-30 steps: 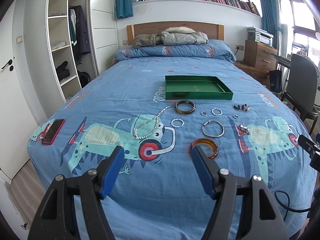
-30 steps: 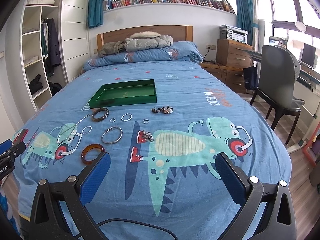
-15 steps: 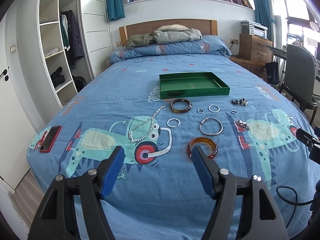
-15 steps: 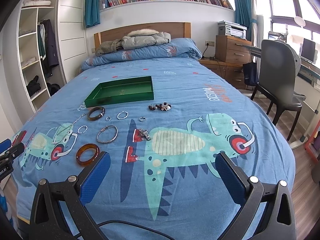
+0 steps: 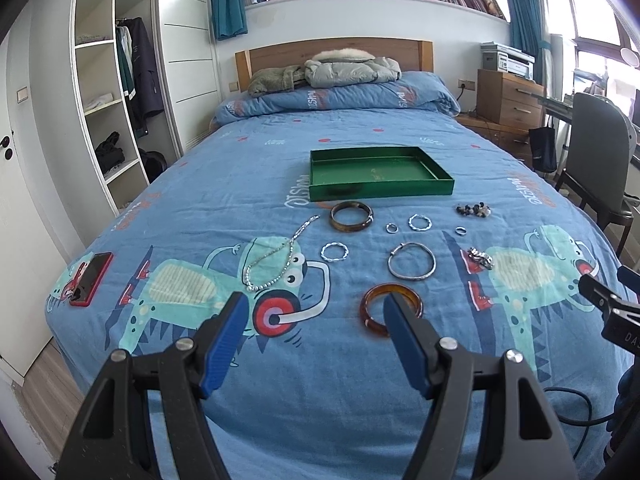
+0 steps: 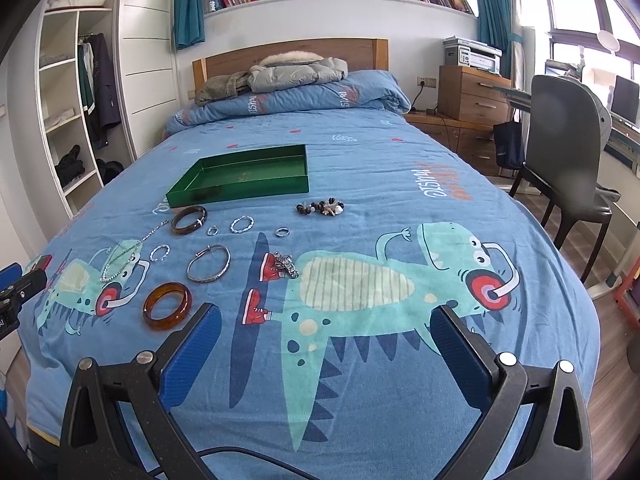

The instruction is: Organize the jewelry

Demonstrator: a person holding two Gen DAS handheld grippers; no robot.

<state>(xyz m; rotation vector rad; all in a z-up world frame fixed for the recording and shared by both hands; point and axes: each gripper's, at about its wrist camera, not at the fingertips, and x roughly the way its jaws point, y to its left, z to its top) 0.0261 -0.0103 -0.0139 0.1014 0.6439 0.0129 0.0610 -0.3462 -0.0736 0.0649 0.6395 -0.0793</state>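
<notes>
Bed (image 5: 280, 420) with blue dinosaur-print cover carried everything; its near and right edges dropped to wood floor, and the right half of the cover lay open. Shallow green rectangular tray (image 5: 380, 191) sat mid-bed with nothing in it that I could make out, jewelry spread on the cover just in front of it.

Left tongs (image 5: 316, 312) were apart, holding nothing, above the near edge; the amber translucent bangle (image 5: 374, 320) showed just beyond the right finger, contact unclear. Right tongs (image 6: 326, 326) were spread wide, holding nothing.

Then: thin silver bangle (image 5: 412, 261), dark brown bangle (image 5: 351, 217), silver bead necklace (image 5: 276, 258), dark bead bracelet (image 6: 320, 207), small silver rings (image 5: 420, 223).

Left view alone showed a red phone (image 5: 90, 279) at the bed's left edge; right view alone showed the dark chair (image 6: 568, 152) whole, beside the bed.
</notes>
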